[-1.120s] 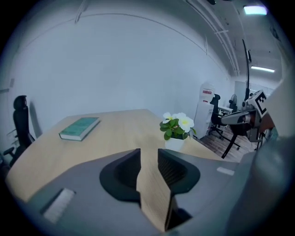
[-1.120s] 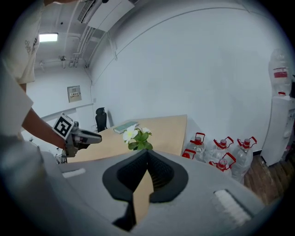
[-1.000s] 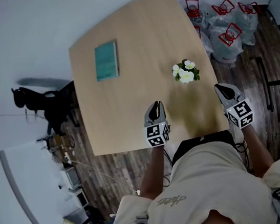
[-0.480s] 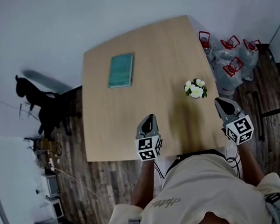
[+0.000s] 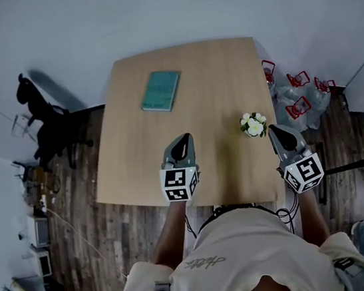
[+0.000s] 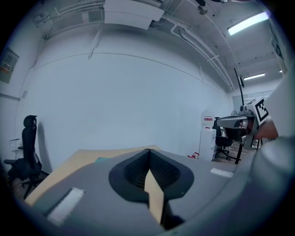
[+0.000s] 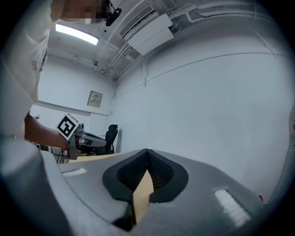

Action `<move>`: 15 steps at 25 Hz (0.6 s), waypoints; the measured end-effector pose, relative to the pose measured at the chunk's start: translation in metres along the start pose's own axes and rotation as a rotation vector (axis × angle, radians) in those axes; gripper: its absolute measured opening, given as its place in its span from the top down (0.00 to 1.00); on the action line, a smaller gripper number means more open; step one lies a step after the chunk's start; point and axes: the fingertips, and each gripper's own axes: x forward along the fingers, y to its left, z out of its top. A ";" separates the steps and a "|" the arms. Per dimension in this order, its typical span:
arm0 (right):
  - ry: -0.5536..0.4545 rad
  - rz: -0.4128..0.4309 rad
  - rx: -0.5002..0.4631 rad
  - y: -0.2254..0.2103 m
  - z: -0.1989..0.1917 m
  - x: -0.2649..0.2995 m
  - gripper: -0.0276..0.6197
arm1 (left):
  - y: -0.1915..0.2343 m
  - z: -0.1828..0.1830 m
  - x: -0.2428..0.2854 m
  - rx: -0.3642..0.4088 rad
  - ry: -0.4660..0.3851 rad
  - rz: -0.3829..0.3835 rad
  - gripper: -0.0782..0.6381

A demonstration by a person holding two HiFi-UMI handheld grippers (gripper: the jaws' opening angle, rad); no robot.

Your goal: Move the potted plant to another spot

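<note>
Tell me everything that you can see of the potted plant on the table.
The potted plant is small, with white flowers and green leaves; seen from above, these hide the pot. It stands on the light wooden table, near its right edge, close to the right gripper but apart from it. Nothing but the table touches it.

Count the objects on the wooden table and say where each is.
2. The teal book lies on the far left part; the potted plant stands near the right edge. The left claw and right claw hide bits of the table near its front edge.
</note>
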 end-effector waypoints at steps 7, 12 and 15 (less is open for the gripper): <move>-0.069 0.033 -0.052 0.015 0.042 0.006 0.95 | 0.002 0.054 -0.008 0.057 -0.110 -0.022 0.87; -0.117 0.035 -0.086 0.016 0.069 0.008 0.95 | -0.004 0.077 -0.011 0.100 -0.157 -0.031 0.87; -0.137 0.034 -0.099 0.020 0.081 0.008 0.95 | -0.004 0.087 -0.015 0.051 -0.192 -0.048 0.87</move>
